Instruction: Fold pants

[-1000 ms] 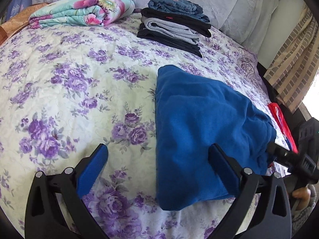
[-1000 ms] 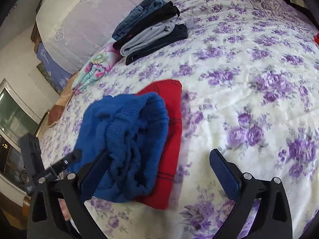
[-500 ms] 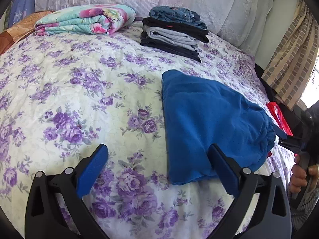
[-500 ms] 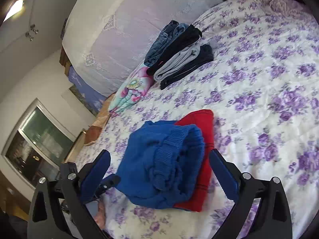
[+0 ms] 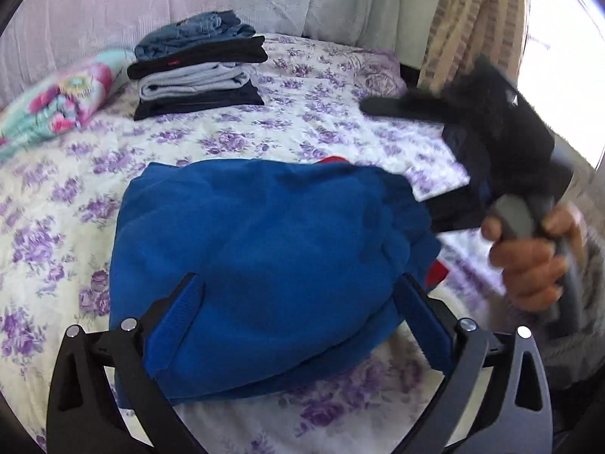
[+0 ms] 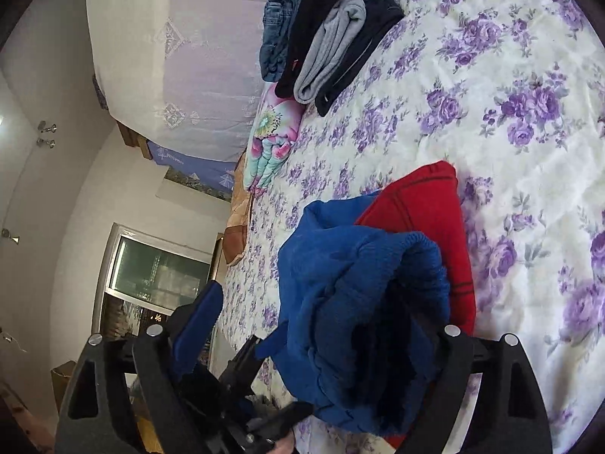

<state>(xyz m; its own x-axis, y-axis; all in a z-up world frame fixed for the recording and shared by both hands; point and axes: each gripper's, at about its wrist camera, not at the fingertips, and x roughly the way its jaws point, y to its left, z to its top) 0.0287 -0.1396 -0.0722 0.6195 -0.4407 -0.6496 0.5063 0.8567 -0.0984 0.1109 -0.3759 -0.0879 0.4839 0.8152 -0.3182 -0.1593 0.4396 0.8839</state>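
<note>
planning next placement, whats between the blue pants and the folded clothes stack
Only bare floral bedspread between the blue pants and folded clothes stack, seen in left wrist view.

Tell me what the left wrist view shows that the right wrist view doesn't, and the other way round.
Only the left wrist view shows the person's hand gripping the right gripper's handle, and the striped curtain. Only the right wrist view shows the dark window, the bare wall, and most of the red garment under the blue pants, including their ribbed waistband. Both show the blue pants, the stack of folded clothes, the colourful blanket and the floral bedspread.
</note>
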